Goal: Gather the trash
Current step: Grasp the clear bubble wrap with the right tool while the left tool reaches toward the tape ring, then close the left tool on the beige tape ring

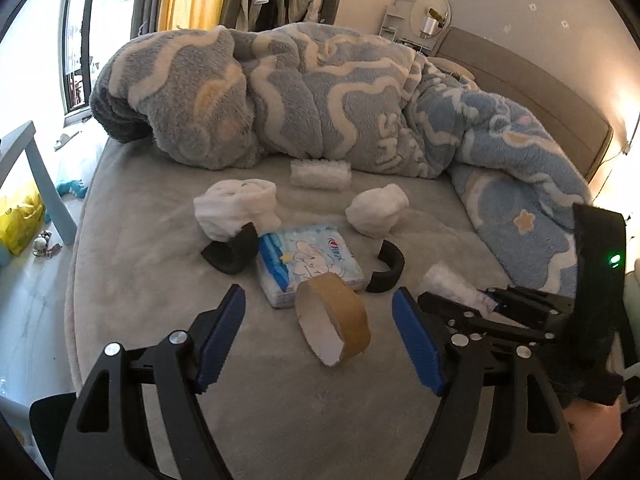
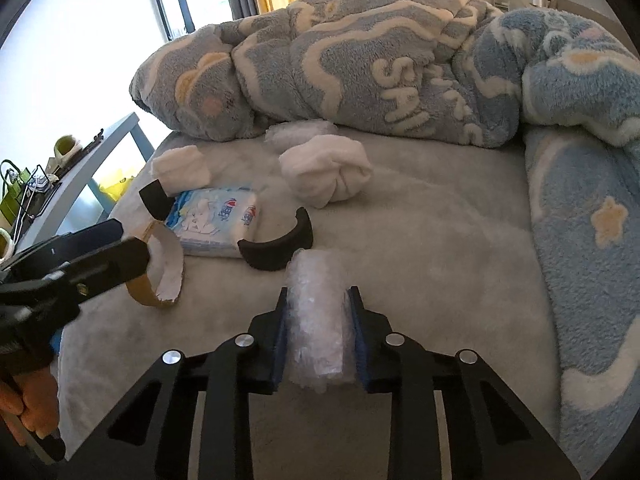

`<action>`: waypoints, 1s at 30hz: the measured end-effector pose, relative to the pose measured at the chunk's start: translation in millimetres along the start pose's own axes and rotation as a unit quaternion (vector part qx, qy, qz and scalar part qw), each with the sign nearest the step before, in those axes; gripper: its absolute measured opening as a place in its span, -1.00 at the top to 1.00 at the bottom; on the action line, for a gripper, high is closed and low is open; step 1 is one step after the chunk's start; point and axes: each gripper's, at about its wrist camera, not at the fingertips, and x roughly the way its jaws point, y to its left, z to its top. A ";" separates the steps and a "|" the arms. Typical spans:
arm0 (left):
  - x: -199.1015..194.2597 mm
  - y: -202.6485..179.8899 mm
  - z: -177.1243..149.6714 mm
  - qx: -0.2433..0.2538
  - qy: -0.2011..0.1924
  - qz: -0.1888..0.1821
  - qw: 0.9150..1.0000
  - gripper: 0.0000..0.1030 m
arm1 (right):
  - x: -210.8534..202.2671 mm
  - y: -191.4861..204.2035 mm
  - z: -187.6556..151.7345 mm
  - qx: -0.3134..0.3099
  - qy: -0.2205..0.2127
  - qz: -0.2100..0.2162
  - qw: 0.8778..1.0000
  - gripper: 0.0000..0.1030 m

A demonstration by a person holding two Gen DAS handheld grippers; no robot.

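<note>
Spanning wide, left gripper [image 1: 318,334] with blue pads apart around upright cardboard tape ring [image 1: 334,318]: brown outside, white inside, untouched. Clamped on crinkly translucent bubble-wrap roll [image 2: 318,320], right gripper [image 2: 318,336], roll lengthwise between the fingers, over grey bed [image 2: 440,240].

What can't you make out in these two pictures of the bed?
- Where the trash goes: no bin in either view.
- Tape ring: its left part is behind the left gripper in the right wrist view.
- Far bubble-wrap roll: the white wad covers its front in the right wrist view.
- Tissue pack: print too small to read.
</note>
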 end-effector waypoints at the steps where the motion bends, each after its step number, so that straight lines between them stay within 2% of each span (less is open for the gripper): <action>1: 2.8 -0.9 -0.3 0.001 0.002 0.004 1.000 -0.40 | -0.6 -0.9 0.7 0.002 -0.003 0.002 1.000 0.47; 6: 9.3 -2.4 -1.7 -0.001 0.005 0.014 1.000 -0.13 | -7.7 -5.7 6.6 0.011 -0.019 0.009 1.000 0.47; 17: 11.0 -0.8 -1.6 -0.011 0.010 0.008 1.000 0.10 | -10.9 -4.5 9.9 0.011 -0.025 0.014 1.000 0.47; 19: 10.6 0.5 -1.4 -0.012 0.011 0.007 1.000 0.27 | -12.4 -4.1 10.7 0.013 -0.029 0.014 0.999 0.47; 23: 10.1 4.0 -2.8 -0.019 0.011 0.002 1.000 0.37 | -16.6 1.0 13.6 0.008 -0.035 0.015 0.999 0.47; 25: 9.4 4.2 -3.4 -0.018 0.011 -0.001 1.000 0.59 | -18.0 4.1 15.1 0.005 -0.036 0.016 0.999 0.47; 30: 3.4 4.9 -5.4 -0.011 0.011 -0.004 1.000 0.60 | -20.9 11.5 17.4 0.004 -0.040 0.017 0.999 0.47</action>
